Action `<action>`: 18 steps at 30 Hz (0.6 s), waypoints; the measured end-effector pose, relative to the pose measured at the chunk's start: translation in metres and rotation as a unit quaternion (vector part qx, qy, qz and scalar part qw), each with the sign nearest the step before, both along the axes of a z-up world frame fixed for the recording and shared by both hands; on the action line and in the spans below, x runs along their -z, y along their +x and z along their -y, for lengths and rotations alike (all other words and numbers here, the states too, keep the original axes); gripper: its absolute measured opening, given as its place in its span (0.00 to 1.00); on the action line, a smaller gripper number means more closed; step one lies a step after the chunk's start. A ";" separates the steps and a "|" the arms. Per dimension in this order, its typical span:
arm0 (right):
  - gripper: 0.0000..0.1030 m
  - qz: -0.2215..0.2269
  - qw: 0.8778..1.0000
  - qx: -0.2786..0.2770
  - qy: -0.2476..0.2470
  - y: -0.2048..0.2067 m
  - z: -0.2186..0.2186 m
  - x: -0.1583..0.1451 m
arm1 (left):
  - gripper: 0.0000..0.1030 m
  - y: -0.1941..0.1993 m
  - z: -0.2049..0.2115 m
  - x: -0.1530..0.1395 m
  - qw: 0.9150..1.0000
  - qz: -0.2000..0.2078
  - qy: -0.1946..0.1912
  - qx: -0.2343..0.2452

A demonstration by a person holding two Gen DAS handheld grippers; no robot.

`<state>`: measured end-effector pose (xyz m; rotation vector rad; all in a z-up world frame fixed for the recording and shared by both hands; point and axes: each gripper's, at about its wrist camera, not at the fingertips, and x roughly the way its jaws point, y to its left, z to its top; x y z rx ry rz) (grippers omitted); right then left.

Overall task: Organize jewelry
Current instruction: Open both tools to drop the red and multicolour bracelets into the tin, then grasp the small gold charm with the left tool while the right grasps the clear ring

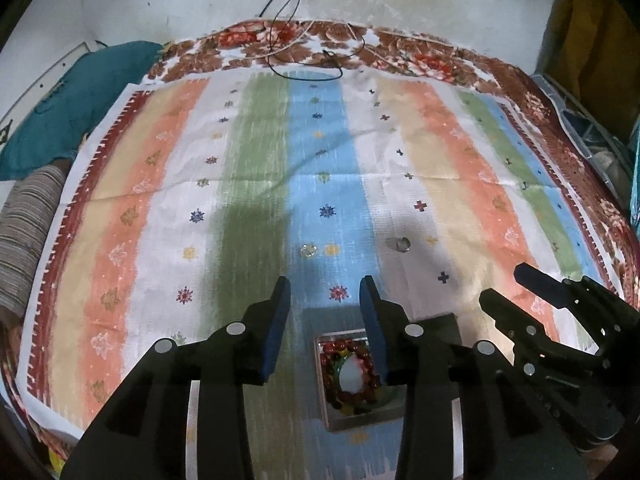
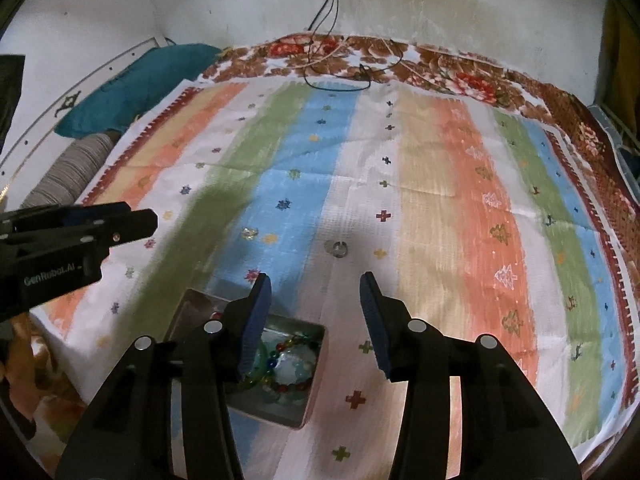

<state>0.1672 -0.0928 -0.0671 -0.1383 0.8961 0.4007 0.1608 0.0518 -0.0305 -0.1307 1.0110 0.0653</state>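
Hovering nearest: left gripper (image 1: 325, 292) and right gripper (image 2: 315, 290), fingers spread, empty. Below them, small square tin (image 2: 314, 368) on striped cloth (image 1: 440, 200) holds red beaded bracelet (image 1: 352, 376). Farther, well apart: clear glassy piece (image 1: 308, 249), second ring-like piece (image 1: 399, 243). Beyond: black cables (image 1: 312, 64), teal cushion (image 1: 72, 120).

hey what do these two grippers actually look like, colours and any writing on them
Both the left gripper and the right gripper have matte black angular plastic bodies with round silver pins at the joints and ribbed dark blue pads inside each finger. The left gripper's side carries white "GenRobot.AI" lettering. No cables or sleeves show.
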 end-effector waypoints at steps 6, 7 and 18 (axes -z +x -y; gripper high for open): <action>0.49 -0.017 1.000 0.007 -0.006 0.021 0.002 0.009 | 0.48 0.018 -0.004 0.016 0.999 -0.030 0.007 -0.008; 0.50 -0.020 1.000 0.009 -0.004 0.024 0.002 0.011 | 0.48 0.022 -0.005 0.020 0.999 -0.035 0.011 -0.011; 0.54 -0.050 0.999 0.003 -0.019 0.053 -0.012 0.033 | 0.60 0.054 -0.012 0.044 0.998 -0.065 0.016 -0.022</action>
